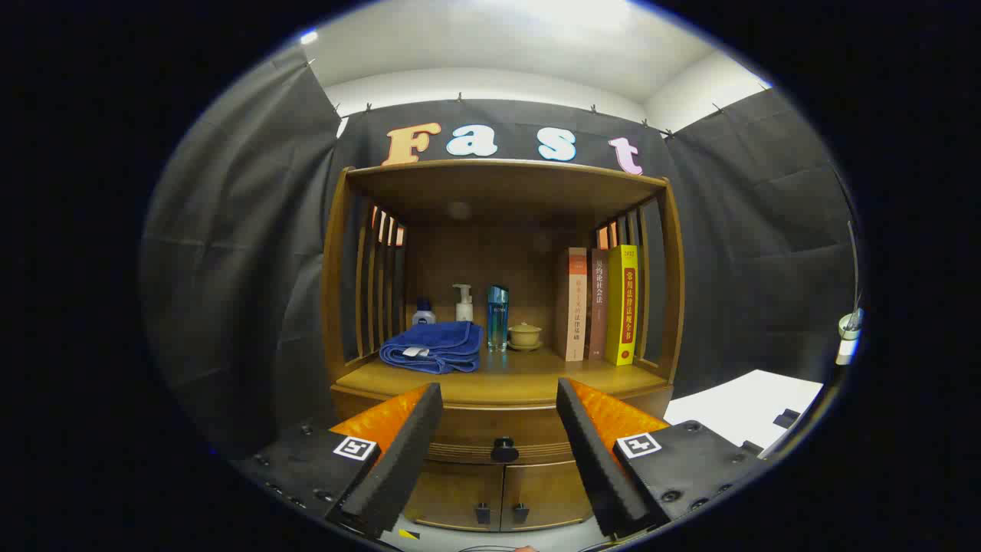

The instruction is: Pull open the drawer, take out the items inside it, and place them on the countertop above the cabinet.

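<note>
Wooden cabinet (502,429): it stands in front of me, well apart from my gripper (499,429).
Drawer (467,438): closed, its dark knob (503,449) seen between my fingers, beyond them.
Gripper: fingers spread wide, holding nothing.
Surface (529,377): carries a blue towel (433,346), bottles, a cup and books.
Progress: I judge nothing is done yet; pulling, taking out and placing all remain.

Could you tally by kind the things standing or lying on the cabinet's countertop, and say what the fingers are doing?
Books, upright at the right: 3
Bottles, behind the towel: 3
Folded blue towel: 1
Small lidded cup on a saucer: 1
Total: 8
The gripper has its fingers open, either side of the closed drawer's knob, not touching it.
</note>
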`<act>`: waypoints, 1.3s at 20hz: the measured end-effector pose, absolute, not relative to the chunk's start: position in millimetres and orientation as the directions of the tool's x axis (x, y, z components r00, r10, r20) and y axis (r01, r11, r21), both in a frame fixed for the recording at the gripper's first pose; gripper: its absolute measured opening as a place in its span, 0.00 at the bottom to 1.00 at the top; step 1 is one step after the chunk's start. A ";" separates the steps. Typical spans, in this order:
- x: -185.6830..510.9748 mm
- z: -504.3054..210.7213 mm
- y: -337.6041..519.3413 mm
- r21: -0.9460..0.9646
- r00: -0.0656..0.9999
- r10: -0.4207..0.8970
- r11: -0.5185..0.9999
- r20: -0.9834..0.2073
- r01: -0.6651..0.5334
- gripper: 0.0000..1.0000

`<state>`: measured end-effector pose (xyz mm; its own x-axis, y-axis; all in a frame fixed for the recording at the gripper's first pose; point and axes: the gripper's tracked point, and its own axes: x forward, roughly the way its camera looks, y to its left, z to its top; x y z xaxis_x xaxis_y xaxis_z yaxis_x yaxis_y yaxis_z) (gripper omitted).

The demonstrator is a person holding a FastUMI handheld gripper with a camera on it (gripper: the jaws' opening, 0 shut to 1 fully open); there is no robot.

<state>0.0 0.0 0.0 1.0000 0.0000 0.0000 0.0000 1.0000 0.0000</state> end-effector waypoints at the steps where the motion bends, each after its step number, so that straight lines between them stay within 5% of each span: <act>1: 0.0 0.2 -1.5 0.003 1.000 -0.001 1.000 0.001 0.001 0.98; 26: 1.5 -5.7 -9.4 0.020 1.000 -0.024 1.000 -0.007 0.024 0.98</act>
